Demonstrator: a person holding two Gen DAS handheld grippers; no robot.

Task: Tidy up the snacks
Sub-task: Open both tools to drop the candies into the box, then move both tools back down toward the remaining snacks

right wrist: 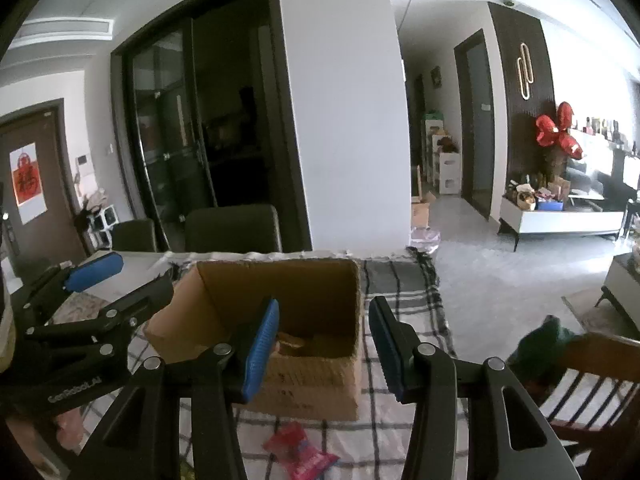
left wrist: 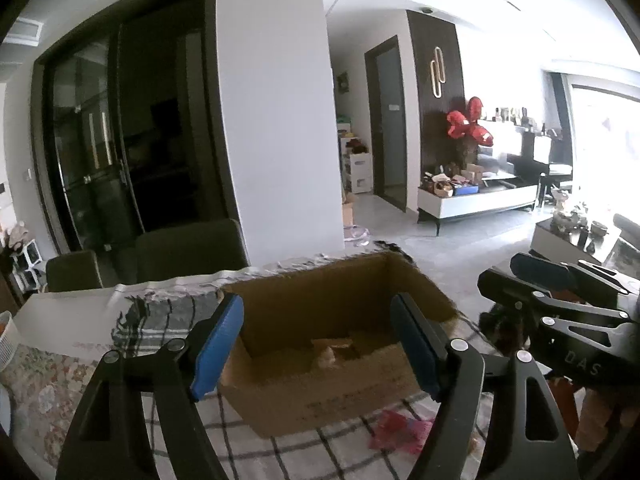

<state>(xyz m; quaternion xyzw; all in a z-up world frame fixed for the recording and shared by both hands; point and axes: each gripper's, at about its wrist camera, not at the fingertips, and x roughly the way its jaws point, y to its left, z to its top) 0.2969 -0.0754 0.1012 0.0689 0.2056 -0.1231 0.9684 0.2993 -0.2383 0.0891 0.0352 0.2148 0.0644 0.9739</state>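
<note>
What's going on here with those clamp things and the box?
A person is tidying snacks into a cardboard box on a checked cloth. The left gripper and right gripper both hang open and empty in front of the box. Something already lies inside it. A red snack packet waits on the cloth in front.

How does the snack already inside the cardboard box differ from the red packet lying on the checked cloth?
The snack in the cardboard box is tan or golden; the red packet is bright red-pink. The first lies on the floor of the cardboard box, partly hidden by its front wall; the red packet lies outside, in front of the box on the checked cloth. Neither is held by a hand-held gripper.
</note>
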